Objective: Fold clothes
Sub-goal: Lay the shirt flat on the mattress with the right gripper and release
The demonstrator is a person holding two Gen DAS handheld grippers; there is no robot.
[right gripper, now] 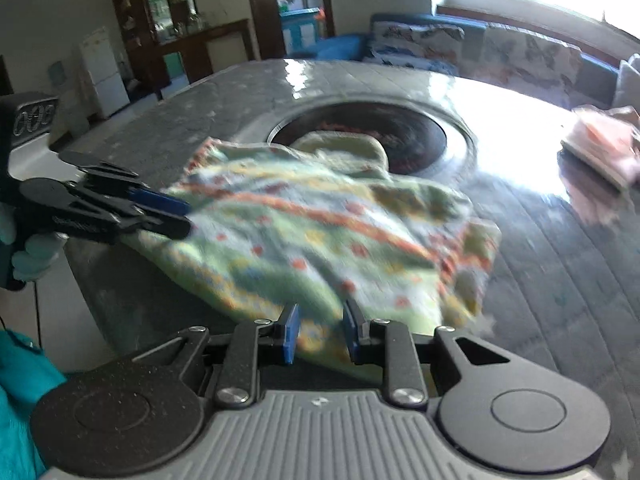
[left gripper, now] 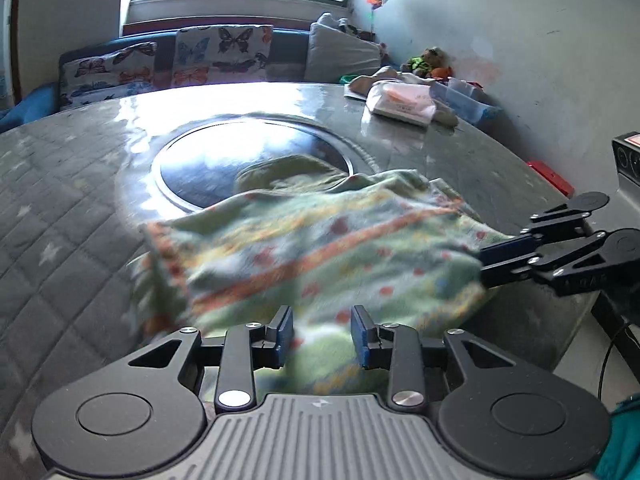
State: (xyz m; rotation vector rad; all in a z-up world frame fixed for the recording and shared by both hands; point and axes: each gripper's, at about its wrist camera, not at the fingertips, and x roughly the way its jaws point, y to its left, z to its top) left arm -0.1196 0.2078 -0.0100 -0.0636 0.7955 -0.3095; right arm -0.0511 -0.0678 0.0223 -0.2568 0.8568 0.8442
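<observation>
While both ends are being held, the patterned garment is lying bunched on the desk, partly over its round inset at 12 o'clock; left gripper and right gripper are each clamping an edge, folding barely begun

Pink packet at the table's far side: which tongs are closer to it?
Right. The right tongs grip the cloth on the side toward the pink packet; the left tongs grip the same cloth farther from it.
</observation>
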